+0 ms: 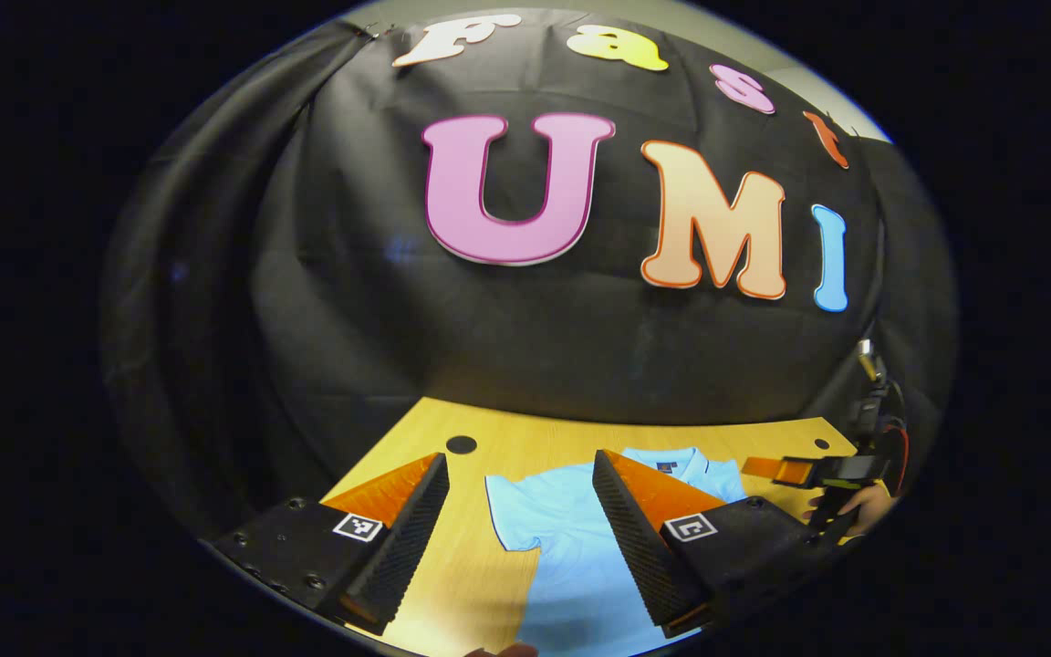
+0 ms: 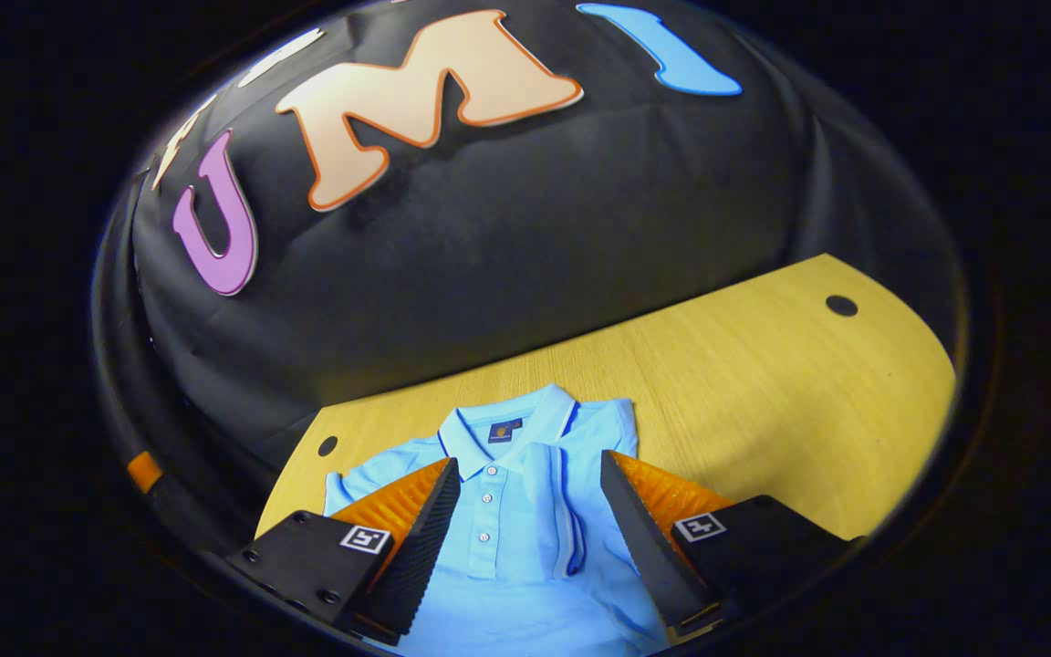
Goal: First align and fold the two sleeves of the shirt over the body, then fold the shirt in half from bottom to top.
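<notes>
A light blue polo shirt (image 2: 507, 538) lies flat on the wooden table (image 2: 763, 392), front up, collar (image 2: 498, 422) toward the wall. Its sleeve on my right looks folded over the body, the dark-trimmed cuff (image 2: 573, 543) beside the button placket. The other sleeve (image 1: 515, 513) is spread out on the wood. My right gripper (image 2: 530, 461) hovers open over the chest, fingers either side of the placket. My left gripper (image 1: 519, 461) is open above the spread sleeve and shoulder. In the left gripper view the right gripper (image 1: 767, 468) reaches in from the right, held by a hand (image 1: 858, 506).
The table has round cable holes (image 1: 461, 444) (image 2: 841, 305) near its back corners. Bare wood (image 2: 744, 438) stretches to the right of the shirt. The black cloth wall (image 1: 535, 347) rises just behind the table's back edge.
</notes>
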A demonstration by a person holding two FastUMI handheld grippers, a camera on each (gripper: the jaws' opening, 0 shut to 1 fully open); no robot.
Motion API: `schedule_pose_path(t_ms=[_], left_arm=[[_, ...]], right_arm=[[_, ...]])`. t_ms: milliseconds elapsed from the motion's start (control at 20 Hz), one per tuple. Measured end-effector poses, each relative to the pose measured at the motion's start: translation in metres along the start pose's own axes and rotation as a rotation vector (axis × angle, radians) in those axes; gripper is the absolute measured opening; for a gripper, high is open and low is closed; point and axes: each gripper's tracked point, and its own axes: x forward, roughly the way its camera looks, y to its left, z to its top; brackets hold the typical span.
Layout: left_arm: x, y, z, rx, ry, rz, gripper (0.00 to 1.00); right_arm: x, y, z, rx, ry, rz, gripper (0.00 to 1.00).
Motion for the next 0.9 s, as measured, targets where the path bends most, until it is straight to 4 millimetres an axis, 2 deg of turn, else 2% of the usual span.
schedule_pose_path(t_ms=[150, 450, 650, 900], left_arm=[[0.036, 0.005, -0.025, -0.013, 0.063, -0.018, 0.96], [0.096, 0.008, -0.082, 0.014, 0.189, -0.04, 0.96], [0.13, 0.012, -0.121, -0.016, 0.27, -0.022, 0.96], [0.159, 0.019, -0.147, -0.023, 0.32, 0.019, 0.95]], right_arm=[[-0.041, -0.023, 0.006, -0.058, -0.024, -0.041, 0.97], [-0.102, -0.087, -0.017, -0.051, -0.003, -0.189, 0.97], [-0.124, -0.114, -0.023, -0.037, 0.01, -0.248, 0.97], [-0.144, -0.124, -0.022, -0.082, -0.004, -0.279, 0.97]])
